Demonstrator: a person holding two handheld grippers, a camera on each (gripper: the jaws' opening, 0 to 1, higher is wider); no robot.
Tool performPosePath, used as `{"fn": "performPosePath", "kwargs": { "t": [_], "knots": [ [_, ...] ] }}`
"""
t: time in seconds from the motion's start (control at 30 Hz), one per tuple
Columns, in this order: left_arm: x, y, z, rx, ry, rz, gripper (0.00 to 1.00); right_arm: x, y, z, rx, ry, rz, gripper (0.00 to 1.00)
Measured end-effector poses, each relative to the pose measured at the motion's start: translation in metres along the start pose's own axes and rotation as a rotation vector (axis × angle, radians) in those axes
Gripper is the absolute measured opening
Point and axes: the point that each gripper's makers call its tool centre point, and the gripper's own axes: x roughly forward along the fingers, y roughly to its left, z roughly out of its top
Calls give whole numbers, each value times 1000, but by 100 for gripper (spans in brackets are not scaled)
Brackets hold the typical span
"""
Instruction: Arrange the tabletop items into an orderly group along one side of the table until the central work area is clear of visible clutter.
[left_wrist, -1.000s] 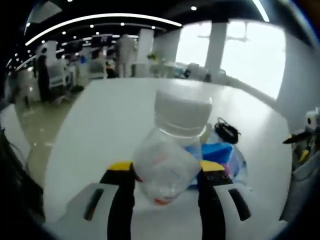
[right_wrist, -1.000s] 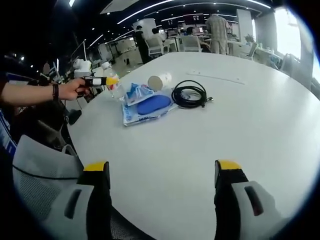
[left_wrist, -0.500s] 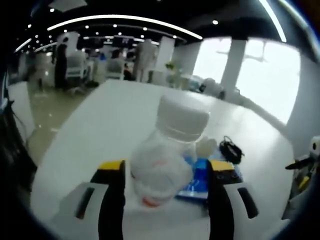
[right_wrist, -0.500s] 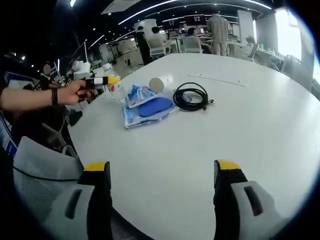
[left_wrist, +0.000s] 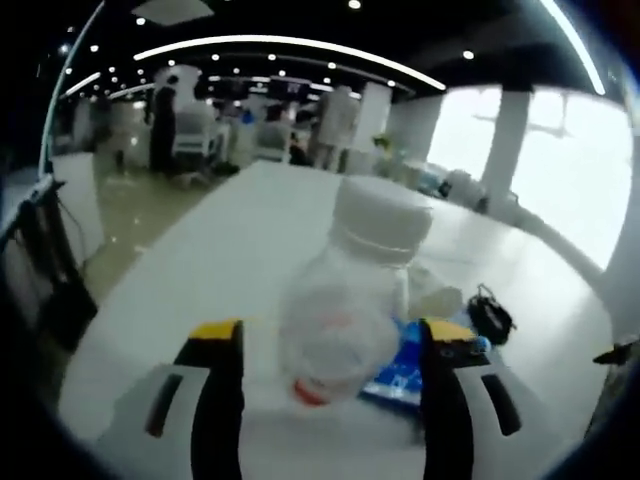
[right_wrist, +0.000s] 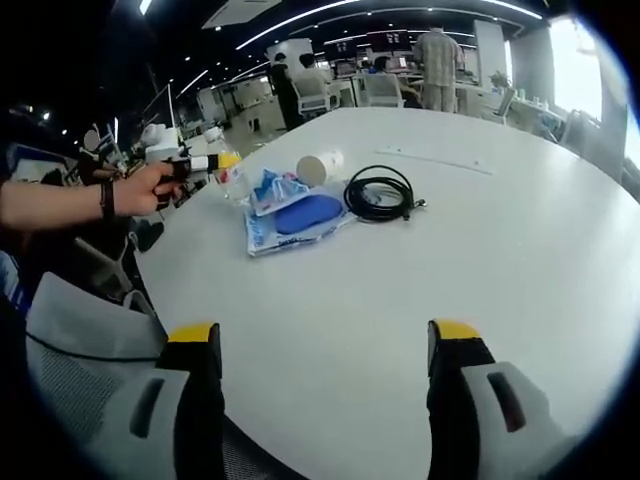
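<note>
- Left gripper (left_wrist: 330, 345): jaws closed on clear plastic bottle (left_wrist: 345, 310), white-capped; probably light, slick, crushable. Grip mid-body, moderately.
- Right gripper (right_wrist: 325, 345): jaws wide, empty.

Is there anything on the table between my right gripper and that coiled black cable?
Nothing visible. The right gripper hangs open over bare white table, and the stretch up to the coiled black cable holds no objects. The blue plastic packet lies to the cable's left, off that line.
</note>
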Motion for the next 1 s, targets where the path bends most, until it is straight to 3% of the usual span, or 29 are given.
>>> {"fn": "performPosePath", "kwargs": {
  "t": [0.1,0.3,0.53,0.67,1.0],
  "knots": [
    [0,-4,-2,33,8,12,69,0,0,0,0,1,-1,84],
    [0,2,-8,19,28,81,61,0,0,-1,-2,1,0,84],
    [1,-1,-7,33,34,80,42,-2,-2,-1,2,-1,-7,84],
    [3,-2,-7,66,45,37,42,-2,-3,-2,5,-1,-9,84],
    [8,-3,-5,182,93,-151,41,-2,-3,-3,4,1,-7,84]
  ]
}}
